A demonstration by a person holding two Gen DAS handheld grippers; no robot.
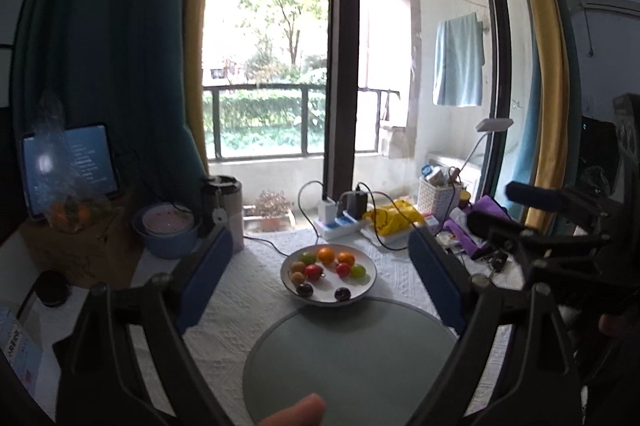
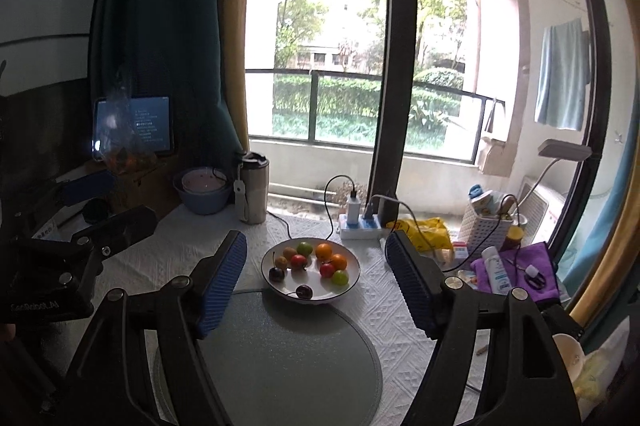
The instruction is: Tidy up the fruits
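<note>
Both grippers hover above the grey round mat [image 1: 352,354], level and pointed at the window. The left gripper [image 1: 320,266] is spread wide, grasping nothing; the right gripper [image 2: 316,282] likewise. Just beyond the mat, touching its far edge, the white bowl [image 2: 352,282] holds two oranges [image 2: 324,250], green, red and brown fruits, and two dark cherries [image 2: 305,292].

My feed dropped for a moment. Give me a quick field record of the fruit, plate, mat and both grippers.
plate: white plate on the tablecloth, at the far edge of the grey round mat
fruit: two oranges, two green, two red, two brown, two dark cherries, all in the plate
mat: nothing on it
left gripper: open, holding nothing
right gripper: open, holding nothing
</note>
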